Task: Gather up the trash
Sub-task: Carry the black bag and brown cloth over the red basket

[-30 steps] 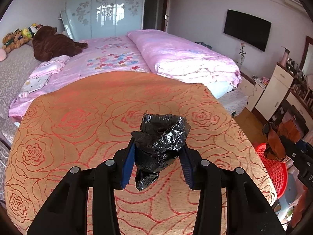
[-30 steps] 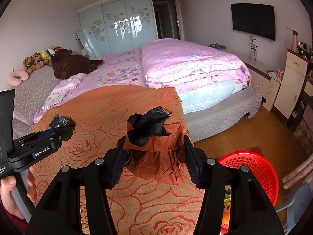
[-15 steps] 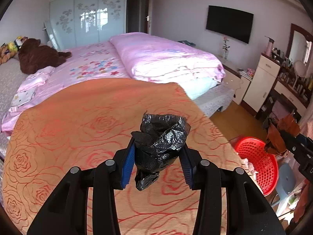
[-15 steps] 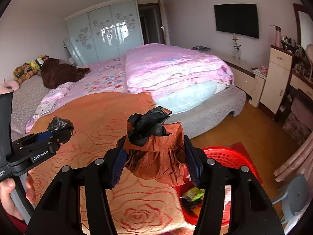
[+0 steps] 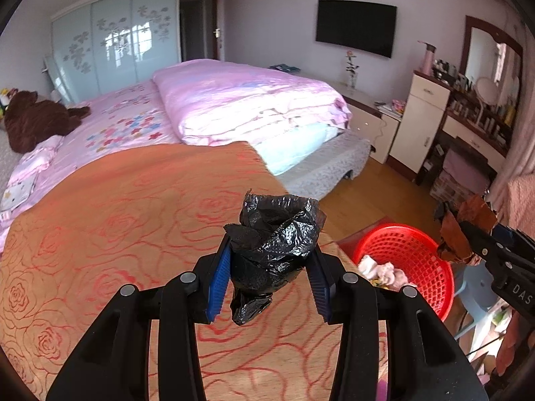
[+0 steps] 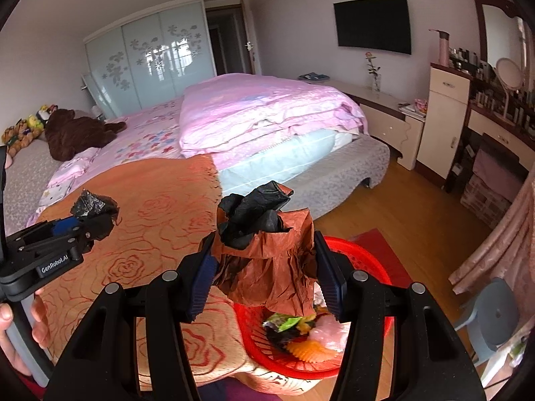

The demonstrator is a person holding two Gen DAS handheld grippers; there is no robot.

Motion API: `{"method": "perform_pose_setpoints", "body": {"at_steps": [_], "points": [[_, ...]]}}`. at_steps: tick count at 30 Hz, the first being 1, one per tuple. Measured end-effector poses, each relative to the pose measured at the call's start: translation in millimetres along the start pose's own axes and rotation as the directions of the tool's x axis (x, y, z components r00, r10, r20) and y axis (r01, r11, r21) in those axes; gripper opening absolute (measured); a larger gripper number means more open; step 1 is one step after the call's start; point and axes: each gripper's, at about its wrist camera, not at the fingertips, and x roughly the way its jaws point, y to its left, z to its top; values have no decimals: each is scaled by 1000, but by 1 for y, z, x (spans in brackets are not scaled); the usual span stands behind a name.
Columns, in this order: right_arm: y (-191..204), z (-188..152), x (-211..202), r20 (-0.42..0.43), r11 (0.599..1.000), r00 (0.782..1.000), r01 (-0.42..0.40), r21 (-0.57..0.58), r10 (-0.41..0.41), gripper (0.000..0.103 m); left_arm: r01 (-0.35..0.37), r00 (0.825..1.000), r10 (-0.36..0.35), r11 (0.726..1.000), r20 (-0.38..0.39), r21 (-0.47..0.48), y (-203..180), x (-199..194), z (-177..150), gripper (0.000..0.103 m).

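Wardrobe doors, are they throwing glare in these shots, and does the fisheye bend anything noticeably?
Left wrist view: bright window reflections glare on the wardrobe doors, and the television bows into a curve. Right wrist view: the same glare sits on the doors, the frame corners go black, and the red basket stays sharp.

Daylit bedroom: pink bed point(image 5: 207, 110), wall television point(image 5: 356, 28), wooden floor point(image 6: 418, 207), mirrored wardrobe point(image 5: 113, 40)
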Motion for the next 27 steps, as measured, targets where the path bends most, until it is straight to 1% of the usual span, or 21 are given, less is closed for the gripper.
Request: {"method": "perform_pose_setpoints", "body": {"at_steps": [14, 20, 27], "points": [[-45, -5, 3, -6, 997, 999, 47, 65, -47, 53, 69, 997, -66, 995, -37, 66, -46, 20, 4, 41], [-65, -9, 8, -20, 993, 998, 68, 99, -67, 53, 106, 992, -99, 990, -72, 95, -65, 34, 2, 41], [-81, -15, 18, -49, 987, 996, 79, 140, -73, 53, 150, 984, -138, 982, -112, 115, -83, 48, 2, 41]]}}
